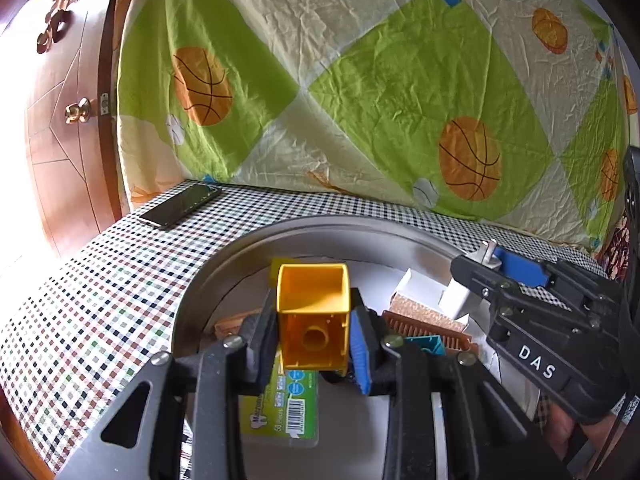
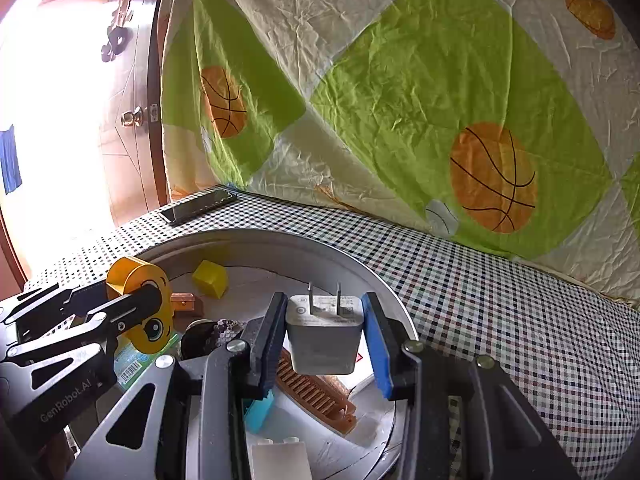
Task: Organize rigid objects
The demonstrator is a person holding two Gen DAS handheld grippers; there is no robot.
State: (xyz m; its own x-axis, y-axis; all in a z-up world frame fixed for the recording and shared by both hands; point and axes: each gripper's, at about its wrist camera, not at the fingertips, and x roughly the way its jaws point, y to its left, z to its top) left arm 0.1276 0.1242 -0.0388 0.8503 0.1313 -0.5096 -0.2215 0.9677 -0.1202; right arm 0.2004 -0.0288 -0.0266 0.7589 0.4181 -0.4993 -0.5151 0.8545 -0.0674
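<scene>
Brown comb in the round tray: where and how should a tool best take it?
Probably across the comb's solid spine, from above, jaws spanning its narrow width: it lies flat in the tray, so its teeth offer poor purchase. Both tools are occupied now.

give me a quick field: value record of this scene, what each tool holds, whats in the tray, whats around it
left tool: shut on yellow plastic block, above the tray
right tool: shut on white charger, prongs pointing away from the camera
tray: round, metal, on checkered cloth
tray contents: brown comb, yellow cube, green labelled packet, teal piece
outside tray: phone on the cloth
backdrop: basketball-print sheet
</scene>
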